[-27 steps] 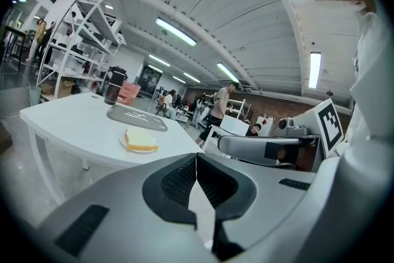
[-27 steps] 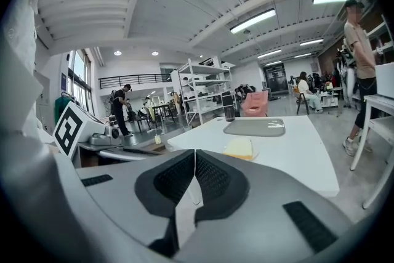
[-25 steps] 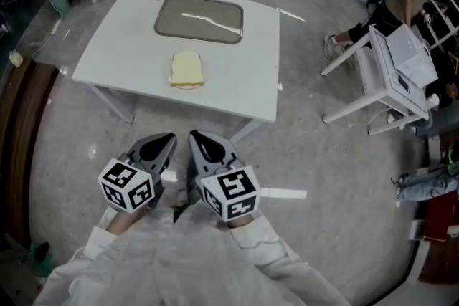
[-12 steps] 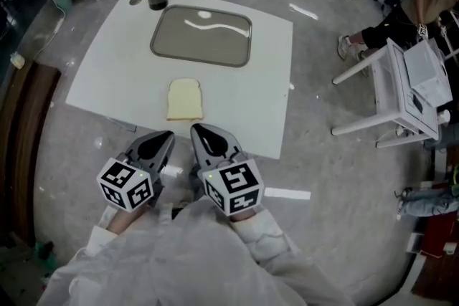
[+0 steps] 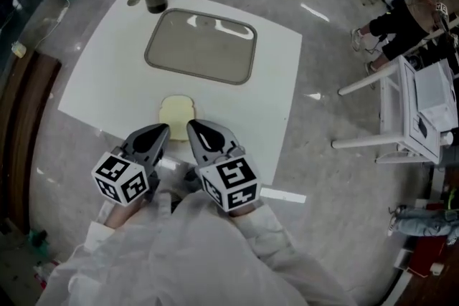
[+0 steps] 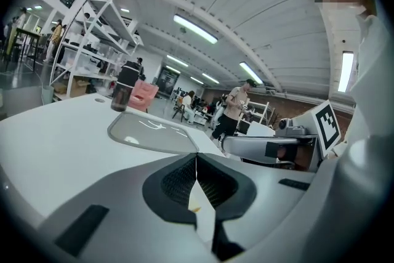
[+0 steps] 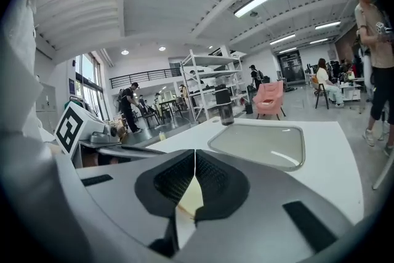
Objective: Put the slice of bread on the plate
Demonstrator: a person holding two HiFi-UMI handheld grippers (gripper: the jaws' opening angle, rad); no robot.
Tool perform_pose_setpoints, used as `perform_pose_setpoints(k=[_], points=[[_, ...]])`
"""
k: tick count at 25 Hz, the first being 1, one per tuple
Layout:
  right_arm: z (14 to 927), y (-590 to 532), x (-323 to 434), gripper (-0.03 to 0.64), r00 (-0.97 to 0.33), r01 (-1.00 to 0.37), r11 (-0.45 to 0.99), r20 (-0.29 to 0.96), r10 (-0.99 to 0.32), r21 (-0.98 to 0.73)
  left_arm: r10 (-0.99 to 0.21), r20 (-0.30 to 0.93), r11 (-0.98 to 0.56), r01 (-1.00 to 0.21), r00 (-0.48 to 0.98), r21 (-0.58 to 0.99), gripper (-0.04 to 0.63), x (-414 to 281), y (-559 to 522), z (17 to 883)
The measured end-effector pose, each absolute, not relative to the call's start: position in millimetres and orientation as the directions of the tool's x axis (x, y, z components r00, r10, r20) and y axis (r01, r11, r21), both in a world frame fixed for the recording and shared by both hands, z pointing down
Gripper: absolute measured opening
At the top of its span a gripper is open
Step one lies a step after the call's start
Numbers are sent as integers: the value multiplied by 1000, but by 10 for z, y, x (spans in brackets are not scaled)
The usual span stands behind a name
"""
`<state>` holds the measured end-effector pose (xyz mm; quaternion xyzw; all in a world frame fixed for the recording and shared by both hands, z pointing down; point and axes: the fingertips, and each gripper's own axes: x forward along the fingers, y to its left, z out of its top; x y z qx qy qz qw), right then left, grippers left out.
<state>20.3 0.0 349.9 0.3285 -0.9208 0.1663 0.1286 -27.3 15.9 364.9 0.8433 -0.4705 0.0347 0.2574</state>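
The bread slice [image 5: 177,111] (pale cream, round-topped) lay flat near the white surface's [image 5: 107,68] 6 o'clock edge, with the rectangular grey plate [image 5: 201,46] at its 12 o'clock. It looked light, soft and easily dented, so a gentle pinch at the crust edge would suit. Held at its 6 o'clock, the left claw [image 5: 161,130] and right claw [image 5: 192,125] were closed tight and empty.

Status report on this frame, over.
Left gripper and right gripper shut, empty, close to bread slice. Slice on table, near edge. Plate empty beyond; nothing between.
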Motion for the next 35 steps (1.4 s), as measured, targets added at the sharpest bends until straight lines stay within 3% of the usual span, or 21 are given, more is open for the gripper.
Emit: perform_pose_setpoints(k=[18,35], points=[[3838,-252,287,15,-740,-657,700,418,-527,-281,-758,400,-330,-832,516,447,9,-447,-42,3961],[3946,-475,297,15,-655,-750,590,461,-599,-299,-703,440,-343,-808,559,479,9,-759,-276,4064]])
